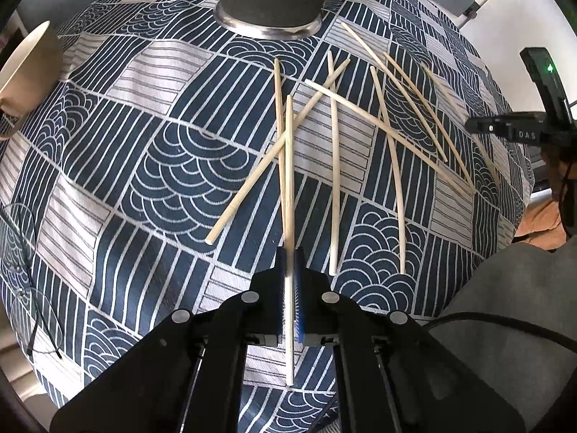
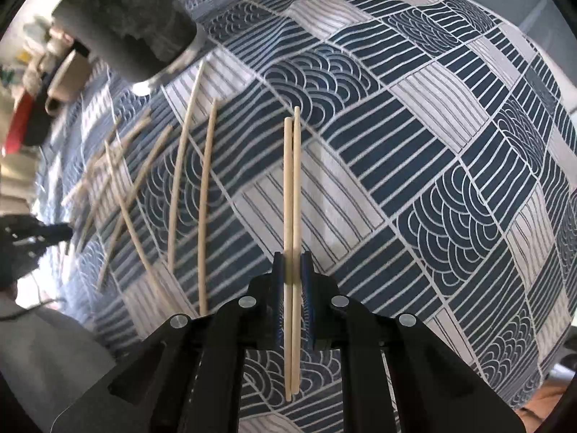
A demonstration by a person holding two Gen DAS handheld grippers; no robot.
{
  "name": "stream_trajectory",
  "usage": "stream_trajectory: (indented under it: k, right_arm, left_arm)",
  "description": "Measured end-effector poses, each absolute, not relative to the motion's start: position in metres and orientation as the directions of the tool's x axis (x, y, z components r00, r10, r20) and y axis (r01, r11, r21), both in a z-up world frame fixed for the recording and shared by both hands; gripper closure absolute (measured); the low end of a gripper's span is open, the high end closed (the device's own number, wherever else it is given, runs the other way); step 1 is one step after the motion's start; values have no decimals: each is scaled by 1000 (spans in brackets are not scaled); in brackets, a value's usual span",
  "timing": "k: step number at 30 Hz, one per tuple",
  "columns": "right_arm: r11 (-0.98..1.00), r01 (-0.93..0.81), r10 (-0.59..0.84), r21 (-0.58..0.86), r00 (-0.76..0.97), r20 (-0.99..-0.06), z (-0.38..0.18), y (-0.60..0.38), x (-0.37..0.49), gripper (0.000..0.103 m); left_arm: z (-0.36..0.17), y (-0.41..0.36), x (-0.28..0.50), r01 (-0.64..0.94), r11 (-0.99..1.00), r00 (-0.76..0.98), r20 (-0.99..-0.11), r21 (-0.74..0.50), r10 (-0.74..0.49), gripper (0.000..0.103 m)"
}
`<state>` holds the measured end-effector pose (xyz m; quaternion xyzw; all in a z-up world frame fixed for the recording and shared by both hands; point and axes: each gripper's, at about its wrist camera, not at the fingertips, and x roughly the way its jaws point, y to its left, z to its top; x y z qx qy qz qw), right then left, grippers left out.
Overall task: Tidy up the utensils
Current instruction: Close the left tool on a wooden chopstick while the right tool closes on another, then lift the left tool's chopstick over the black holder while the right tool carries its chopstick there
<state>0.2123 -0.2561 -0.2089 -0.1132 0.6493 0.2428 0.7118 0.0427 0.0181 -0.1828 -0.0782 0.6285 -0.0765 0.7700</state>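
My left gripper [image 1: 289,258] points down at the blue-and-white patterned tablecloth [image 1: 162,166] and is shut on one pale wooden chopstick [image 1: 289,166], which runs straight through the jaws. Several loose chopsticks [image 1: 389,144] lie crossed on the cloth beyond it. My right gripper [image 2: 293,258] is shut on a pair of chopsticks [image 2: 292,180] held side by side above the cloth. More loose chopsticks [image 2: 187,166] lie to its left. A dark cylindrical holder with a metal rim [image 1: 270,0] stands at the far side of the table, and the same holder [image 2: 126,25] shows at upper left in the right wrist view.
A beige cup [image 1: 29,68] stands at the table's left edge. Thin black cable [image 1: 32,288] lies on the cloth at lower left. A grey sleeve [image 1: 512,306] and the black housing of the other tool [image 1: 519,126] are at the right. A red object [image 2: 18,133] sits beyond the table.
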Motion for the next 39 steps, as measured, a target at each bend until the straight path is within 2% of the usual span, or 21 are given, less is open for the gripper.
stream_trajectory:
  k: [11,16,20,23,24,30,33,39]
  right_arm:
    - [871,-460,222,170,59,-973,-205,-272,203,91]
    - [852,-518,139,72,92,-986,-201,-249,183,91]
    - [840,-539,131,60,95,-987,-198,-246,181,94]
    - [844,-528,155,94,72,-985,-193,-250,184,95]
    - [851,-515,163,104,70,-984,-191,-254,185,99]
    - [867,-482,192,128,84,-978,-173,-280,186,98]
    - [869,-477,191,130,82,-978,-174,-282,183,98]
    - [857,-442,330,265,75,-941,-158,-290,180,98]
  left_arm:
    - [-180,24,28,-20,980,209,-959,-200,-192,98]
    - [-181,23,23,-19,982,211,-961,-186,-178,98]
    - [-181,21,26,-12,984,222,-960,-178,-171,97]
    - [-182,15,30,5,987,218,-963,-159,-156,97]
    - [-182,14,31,12,988,217,-964,-153,-152,98]
    - [-174,24,30,-25,982,239,-954,-190,-178,98]
    - [-171,27,28,-30,985,244,-957,-168,-155,98]
    - [-159,38,25,-77,983,268,-953,-169,-143,98]
